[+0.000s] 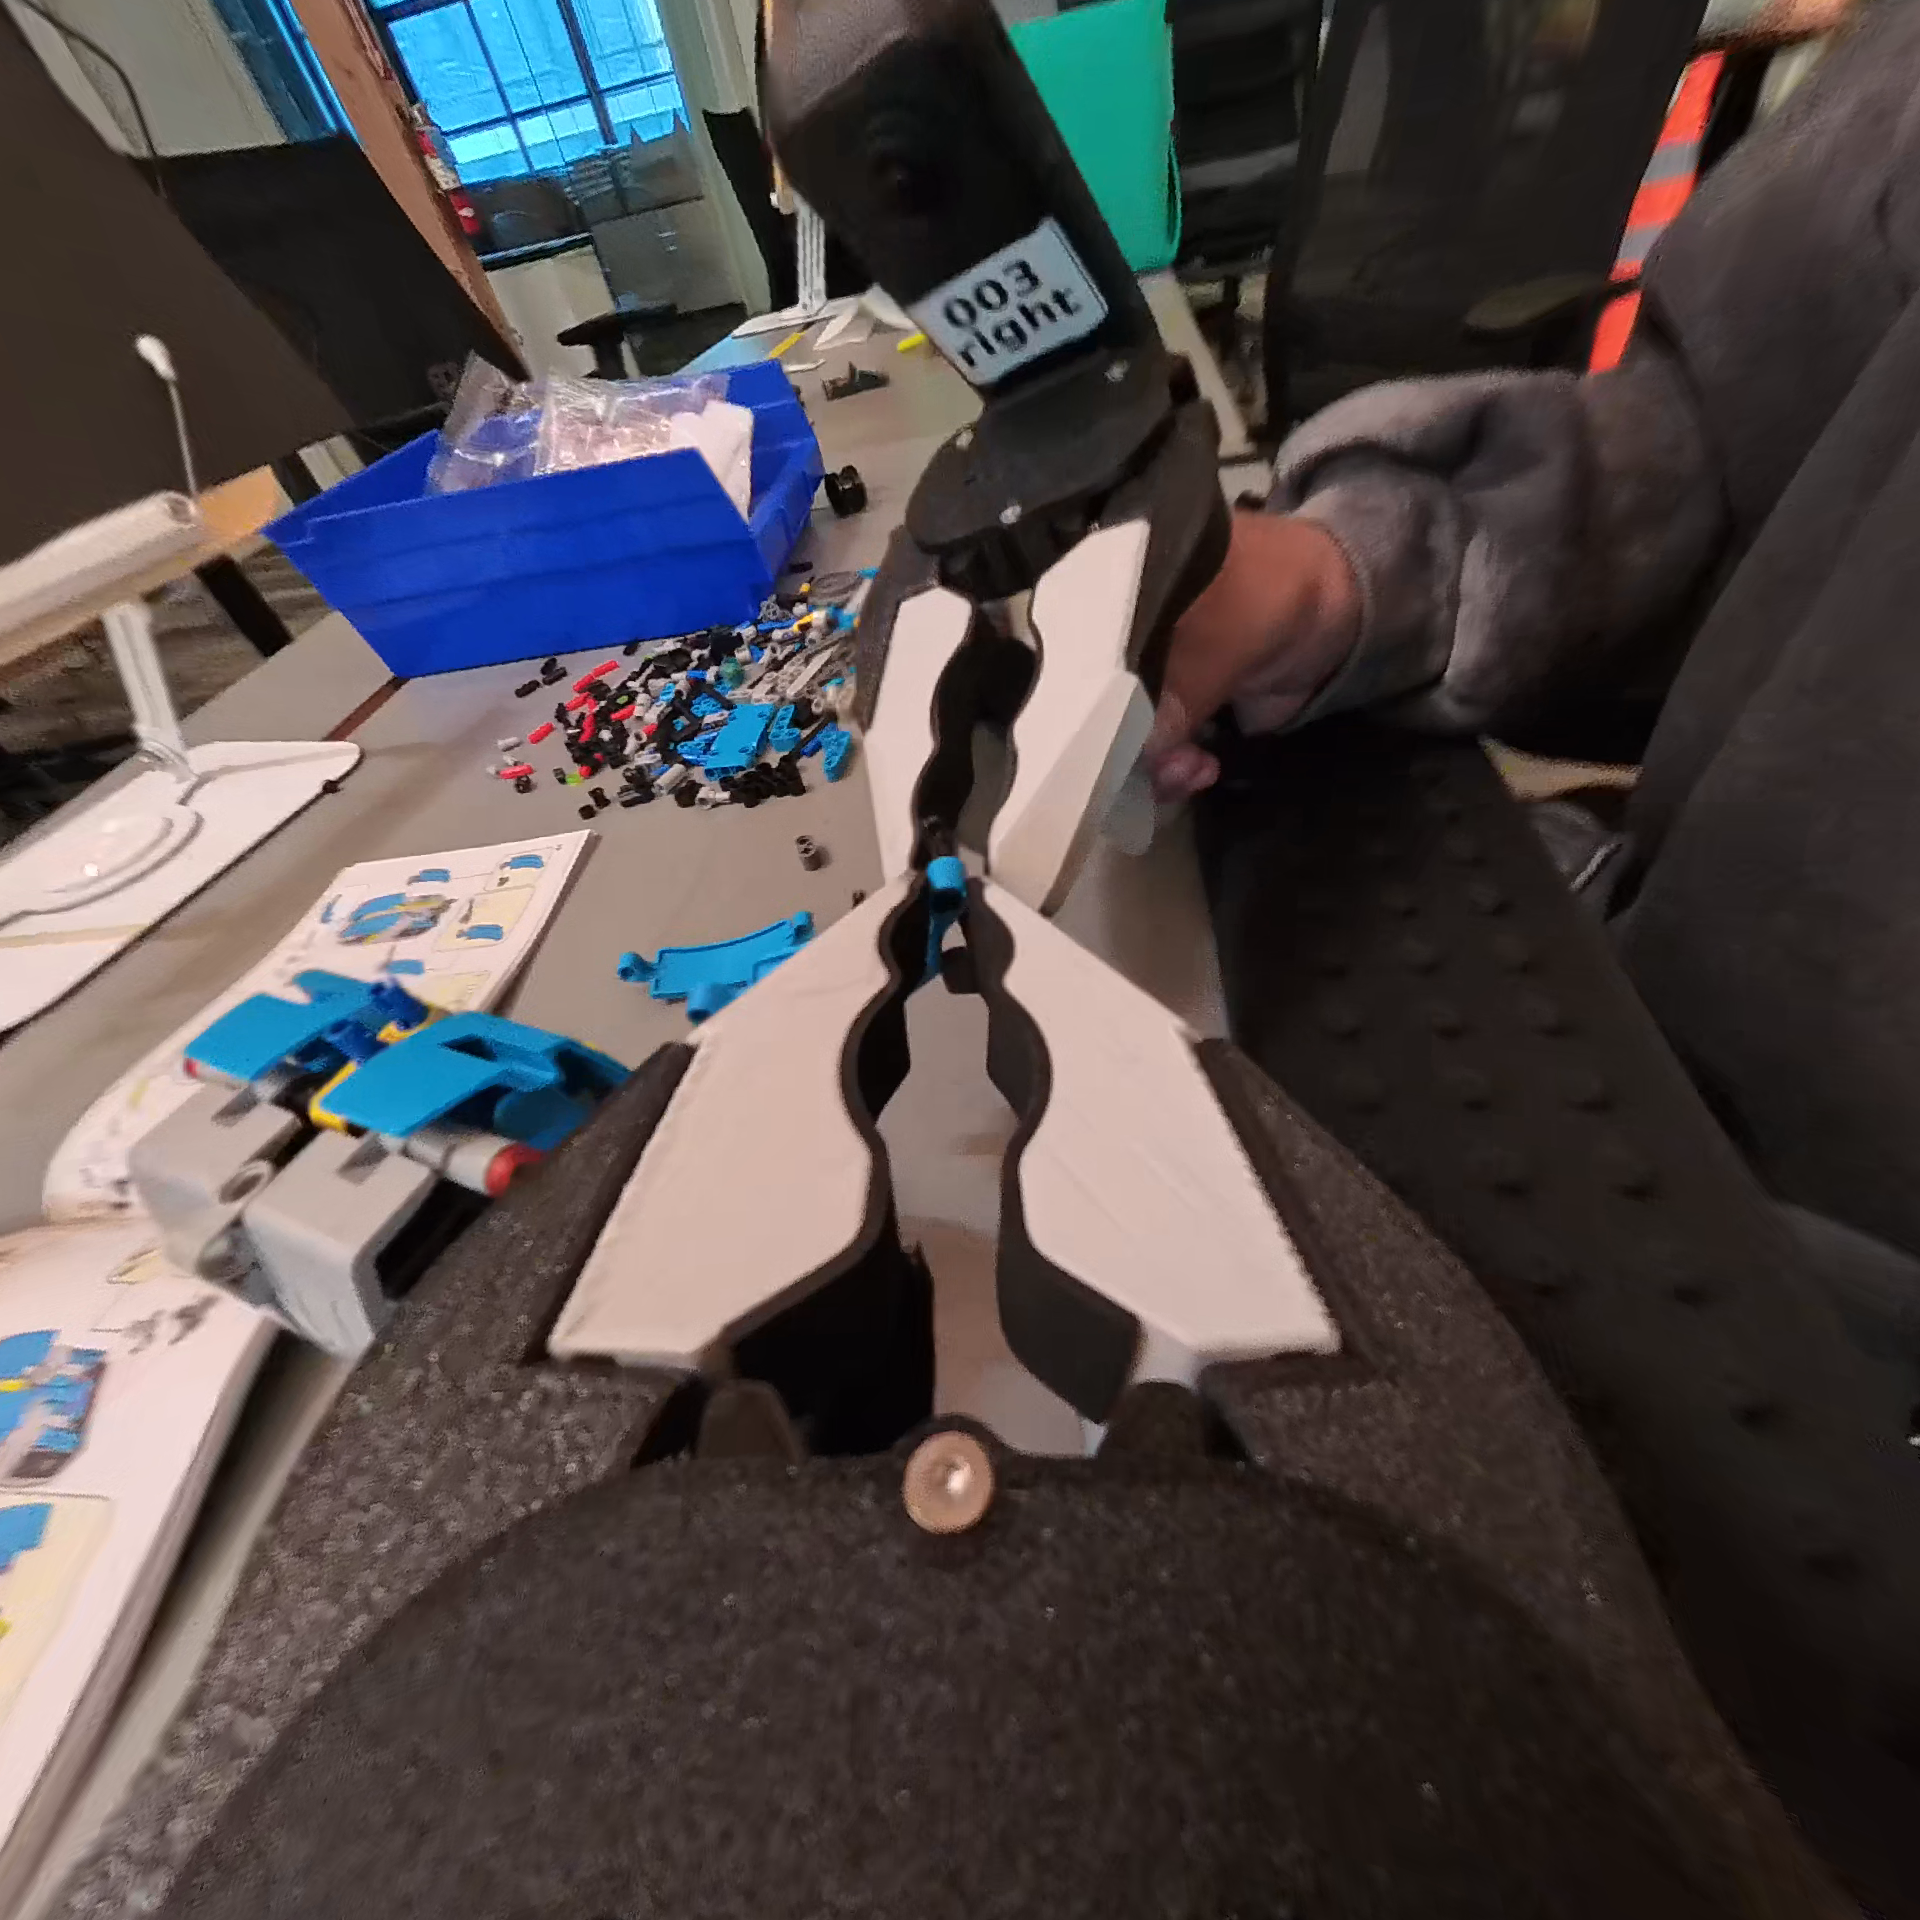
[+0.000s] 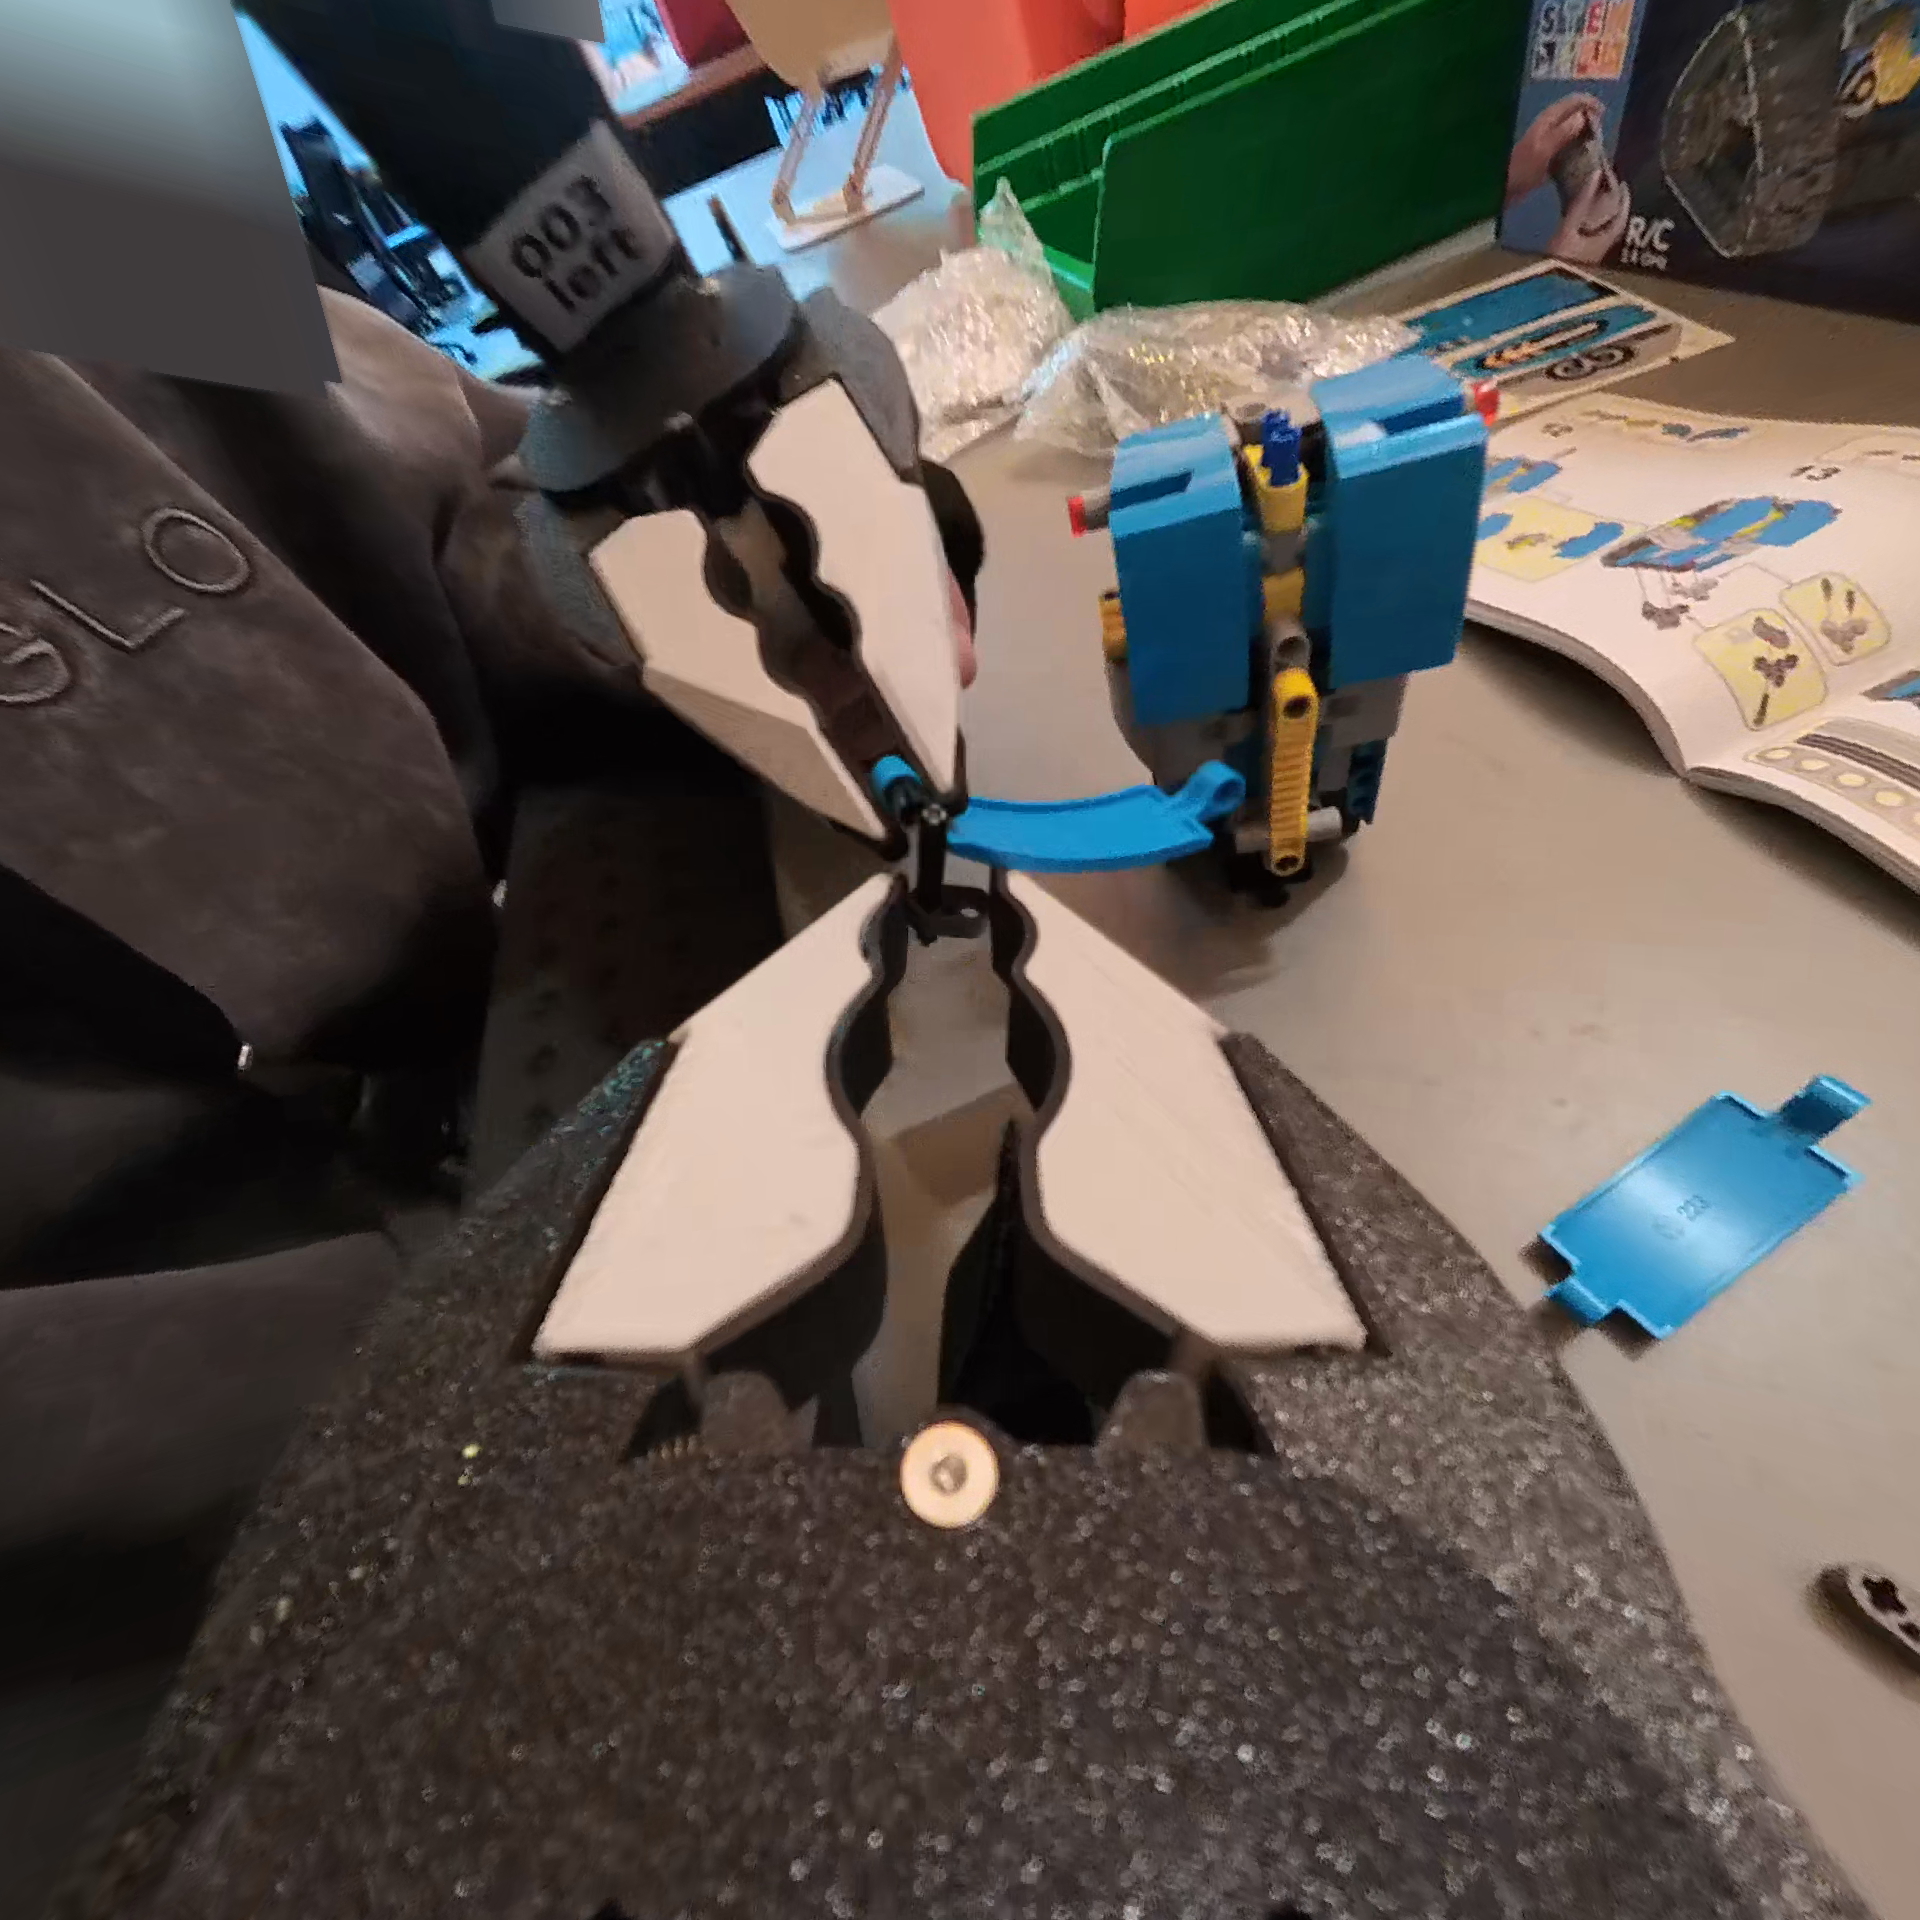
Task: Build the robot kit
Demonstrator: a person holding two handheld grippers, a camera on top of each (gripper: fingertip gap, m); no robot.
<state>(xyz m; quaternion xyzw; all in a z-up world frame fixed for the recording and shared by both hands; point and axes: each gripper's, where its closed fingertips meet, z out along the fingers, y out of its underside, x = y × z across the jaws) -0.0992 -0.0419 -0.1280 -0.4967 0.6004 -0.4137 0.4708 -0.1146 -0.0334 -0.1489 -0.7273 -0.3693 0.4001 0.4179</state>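
Note:
My left gripper is shut on one end of a blue curved beam, which sticks out sideways above the grey table. My right gripper is shut on a small black pin piece and holds it against the gripped end of the beam. The two grippers meet tip to tip: the right one comes down from above in the left wrist view, and the left one comes from the upper left in the right wrist view. A half-built blue, grey and yellow model stands just behind the beam.
The model also shows in the left wrist view, lying on open instruction booklets. A pile of small loose pieces lies before a blue bin. A blue flat panel, plastic bags, a green bin and a box lie around. The grippers are tip to tip, or close to it.

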